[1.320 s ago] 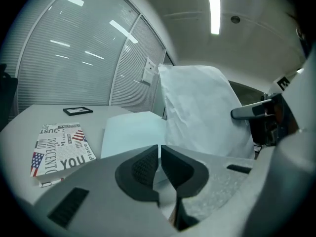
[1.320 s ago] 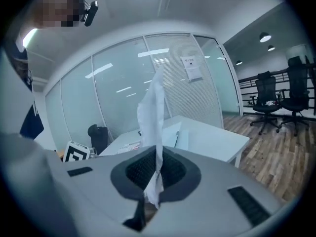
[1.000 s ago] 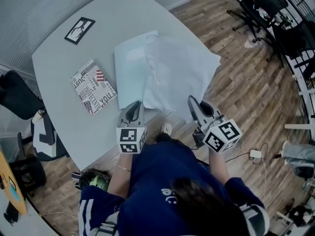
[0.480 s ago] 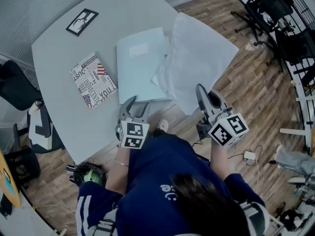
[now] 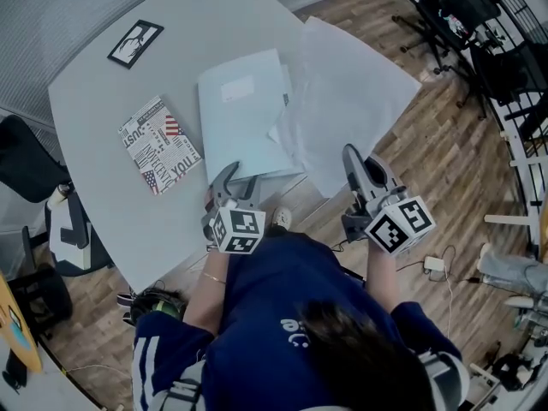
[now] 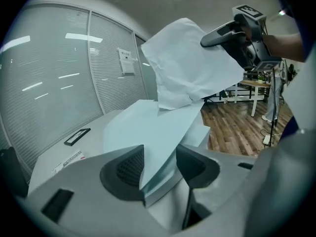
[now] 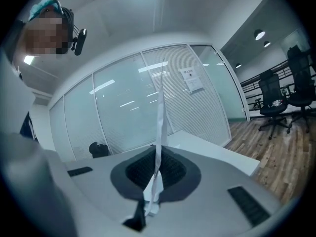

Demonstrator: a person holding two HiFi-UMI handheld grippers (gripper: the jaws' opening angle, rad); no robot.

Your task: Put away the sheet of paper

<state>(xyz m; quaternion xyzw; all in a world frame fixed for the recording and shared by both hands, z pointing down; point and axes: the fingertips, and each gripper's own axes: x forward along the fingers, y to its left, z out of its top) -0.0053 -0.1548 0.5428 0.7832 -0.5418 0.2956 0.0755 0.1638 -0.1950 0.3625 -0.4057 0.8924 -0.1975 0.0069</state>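
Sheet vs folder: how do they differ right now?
The white sheet is held up, pinched in the shut right gripper; the pale blue folder lies on the table. The sheet is creased and bowed; the folder is smooth. The folder's near corner sits between the open left gripper's jaws, which have just been opening. Both are thin rectangles.

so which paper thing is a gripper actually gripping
The white sheet of paper, pinched by the right gripper. The pale blue folder only sits between the just-opened fingers of the left gripper.
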